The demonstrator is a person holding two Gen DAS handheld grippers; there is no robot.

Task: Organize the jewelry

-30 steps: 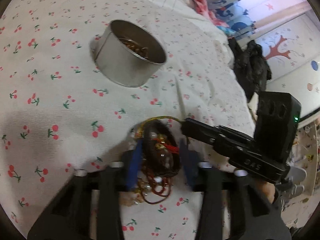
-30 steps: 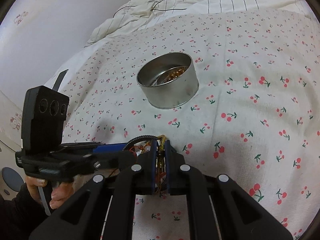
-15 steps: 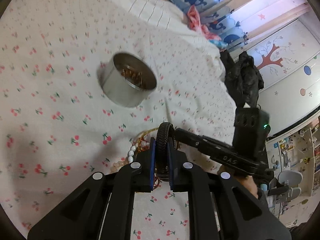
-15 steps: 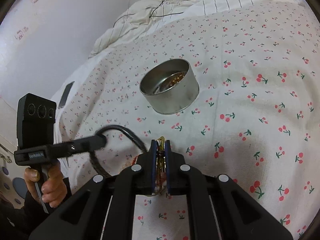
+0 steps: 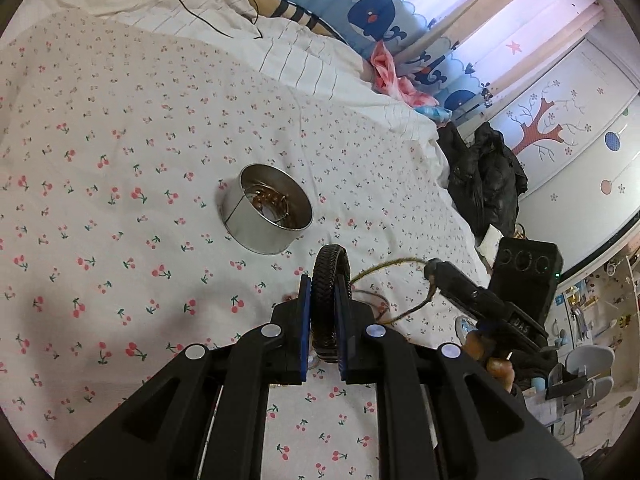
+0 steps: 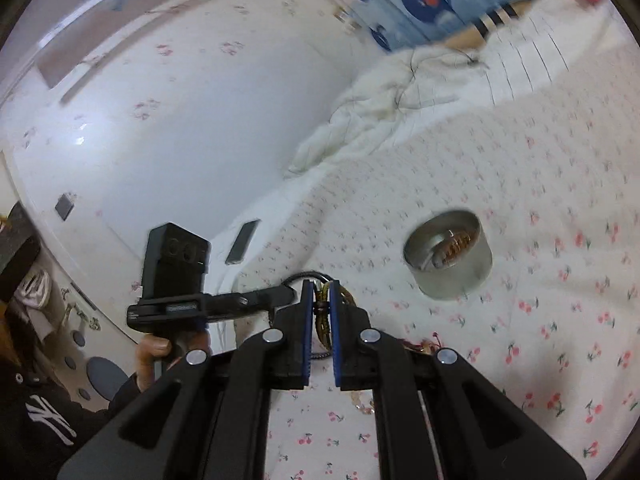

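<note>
**Both grippers clamped on jewelry above the cherry-print bed**

In the left wrist view, the left gripper [image 5: 323, 300] sits at lower centre of the frame with its blue-padded fingers pressed together on a black braided bracelet [image 5: 330, 276] — the band stands upright on edge between the pads, its top arching up past the fingertips. The round metal tin [image 5: 267, 215] is up and left of that, resting on the cherry-print bedsheet [image 5: 100, 184], well apart from the bracelet. Some gold-coloured pieces are visible inside the tin, though they're too small to make out properly.

The right gripper [image 5: 434, 270] shows at the right of the same frame, and a thin gold-and-dark cord [image 5: 384, 268] loops from its tip down toward the sheet.

From the right wrist view, the right gripper [image 6: 321, 300] is closed tight on that gold cord [image 6: 322, 316] — it runs vertically in the narrow gap between the pads. The tin [image 6: 450, 258] is at right centre here, a bit blurred. The left gripper [image 6: 280, 294] reaches in from the left, its tip just beside the right one's fingers. A dark phone-like slab [image 6: 243, 242] lies on the white bedding at the left of the frame.
</note>
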